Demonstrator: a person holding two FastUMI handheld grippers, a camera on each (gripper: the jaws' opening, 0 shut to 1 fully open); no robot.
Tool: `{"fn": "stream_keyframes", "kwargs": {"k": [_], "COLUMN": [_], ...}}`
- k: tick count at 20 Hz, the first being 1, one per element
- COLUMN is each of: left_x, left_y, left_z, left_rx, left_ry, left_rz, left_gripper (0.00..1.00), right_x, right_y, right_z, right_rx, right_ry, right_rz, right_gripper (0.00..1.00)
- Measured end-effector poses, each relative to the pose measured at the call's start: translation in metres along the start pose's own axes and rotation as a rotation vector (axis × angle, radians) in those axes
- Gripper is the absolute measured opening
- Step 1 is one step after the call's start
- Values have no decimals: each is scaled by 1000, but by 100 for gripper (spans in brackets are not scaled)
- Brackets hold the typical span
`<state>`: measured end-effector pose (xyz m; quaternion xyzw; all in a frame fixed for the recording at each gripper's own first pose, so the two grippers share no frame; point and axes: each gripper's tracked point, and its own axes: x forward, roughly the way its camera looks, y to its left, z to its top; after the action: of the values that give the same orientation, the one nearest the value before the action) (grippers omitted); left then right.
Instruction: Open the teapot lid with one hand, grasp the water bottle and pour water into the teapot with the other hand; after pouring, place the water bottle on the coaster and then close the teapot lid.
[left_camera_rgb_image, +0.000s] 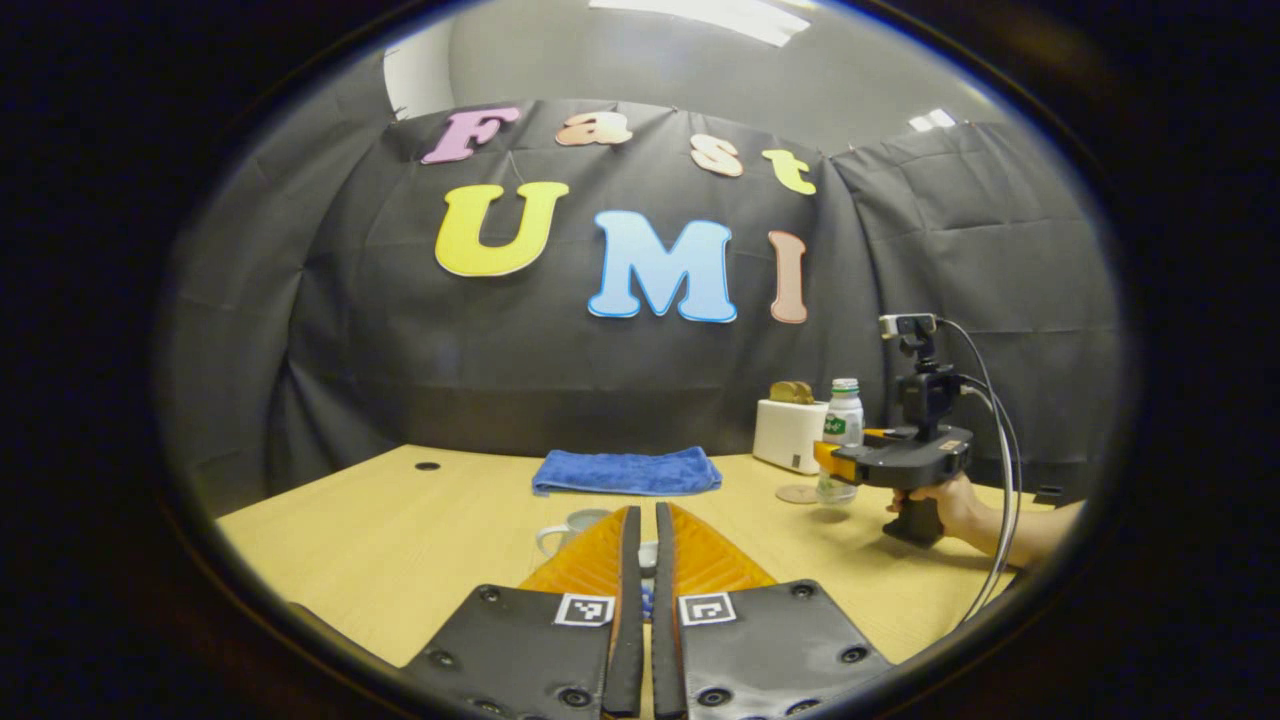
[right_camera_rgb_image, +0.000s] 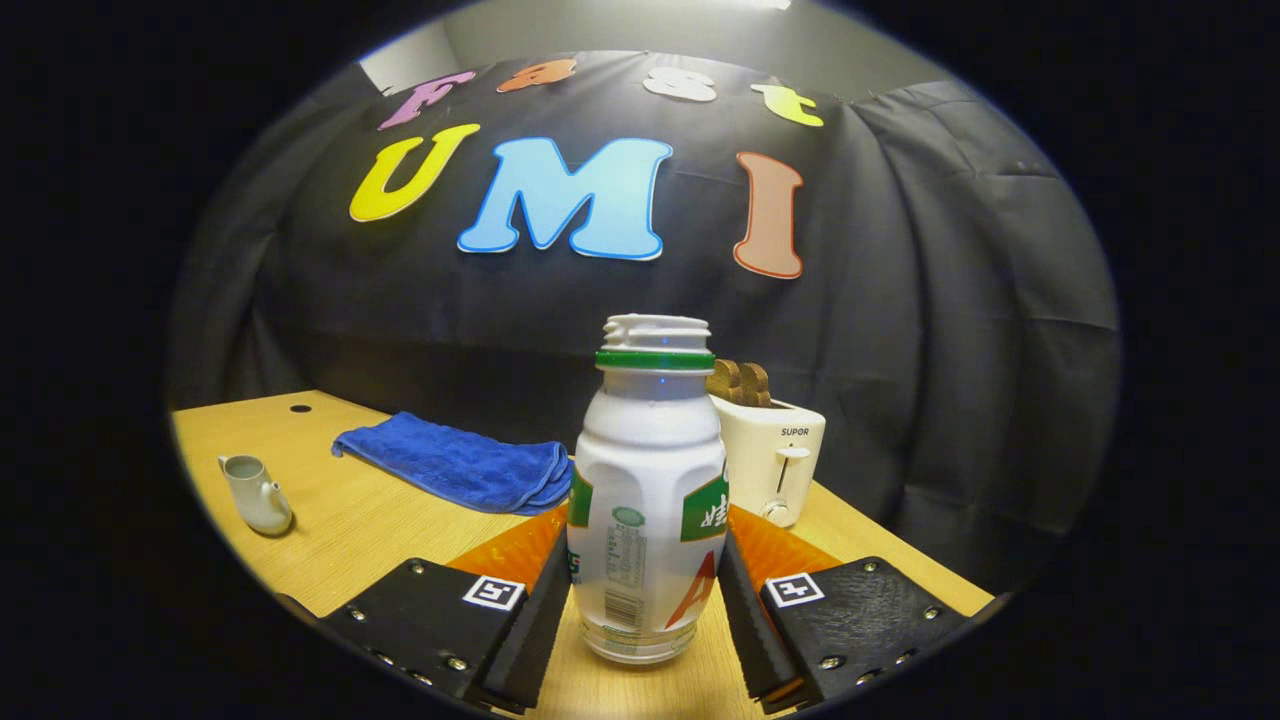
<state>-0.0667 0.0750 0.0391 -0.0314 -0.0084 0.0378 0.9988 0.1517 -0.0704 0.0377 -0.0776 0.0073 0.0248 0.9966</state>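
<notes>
Left gripper (left_camera_rgb_image: 646, 530) fingers (left_camera_rgb_image: 628, 600) nearly closed above teapot (left_camera_rgb_image: 572, 527).

Left gripper view: teapot (left_camera_rgb_image: 572, 527) mostly hidden behind the left gripper (left_camera_rgb_image: 646, 560) fingers, only part of its rim and handle side showing; whether the lid sits between the near-closed fingers can't be told. Coaster (left_camera_rgb_image: 797, 494) partly covered by the water bottle (left_camera_rgb_image: 842, 425), whose lower body is hidden by the right gripper (left_camera_rgb_image: 822, 458). Right gripper view: toaster (right_camera_rgb_image: 775, 465) left side hidden behind the bottle; table (right_camera_rgb_image: 340, 520) near edge cut off; teapot's lid state too small to tell.
</notes>
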Motion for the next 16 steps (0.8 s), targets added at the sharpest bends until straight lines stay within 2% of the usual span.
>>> {"fn": "stream_keyframes", "kwargs": {"k": [6,11,16], "left_x": [-14,-31,-40], "left_y": [3,4,12], "left_z": [-16,-20,-27], "left_rx": [-51,-45,-64], "left_ry": [24,11,28], "left_rz": [-8,-14,-3], "left_gripper": [14,14,14], "right_x": [-15,-18,-18], "right_y": [39,69,102], "right_z": [13,24,25], "right_rx": [-127,-270,-343], "right_ry": [-19,-48,-53], "right_rz": [71,103,154], "right_gripper": [73,73,73]}}
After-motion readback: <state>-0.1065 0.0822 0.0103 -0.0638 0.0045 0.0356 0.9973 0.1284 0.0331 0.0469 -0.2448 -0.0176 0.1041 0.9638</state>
